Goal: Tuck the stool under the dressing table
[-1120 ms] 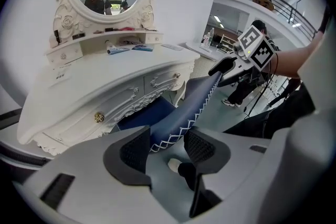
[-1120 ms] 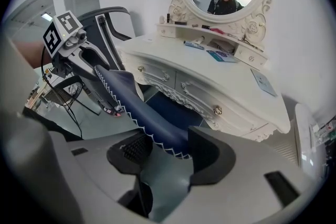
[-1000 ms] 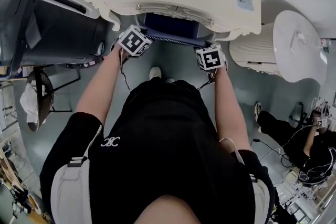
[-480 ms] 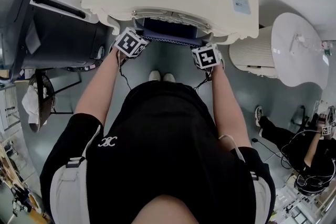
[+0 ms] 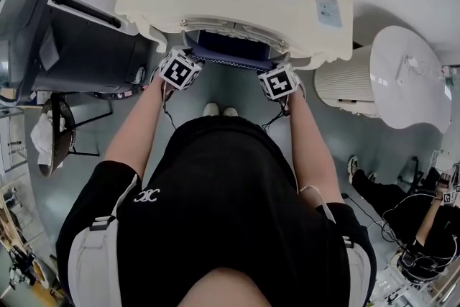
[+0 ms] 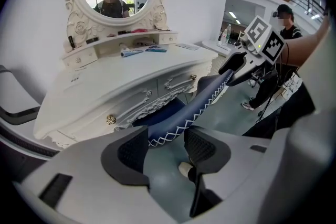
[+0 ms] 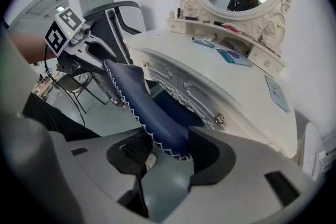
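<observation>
Pinching the left end of the stool (image 6: 195, 105), the left gripper (image 6: 165, 147) has its 2 jaws closed on the stitched edge of the navy seat (image 5: 228, 51). The right gripper (image 7: 169, 150) clamps the opposite end in the same way, its jaws standing wide because the padding between them is thick. Both tools point steeply down and forward, away from the person's body.

Between them the seat runs as 1 straight band from left to right. Its long axis therefore lies across the person and parallel to the front edge of the dressing table (image 5: 215, 0). That table stands directly ahead of both grippers, and its carved front already overhangs the far part of the seat. Only the near strip shows in the head view, between the 2 grippers.

Neither hand is nearer: each sits at its own end, level with the other and just short of the table's front. The remaining travel appears to be straight ahead into the space beneath the table. It likely calls for an equal push from both sides, since 1 hand leading would swing the seat askew.
</observation>
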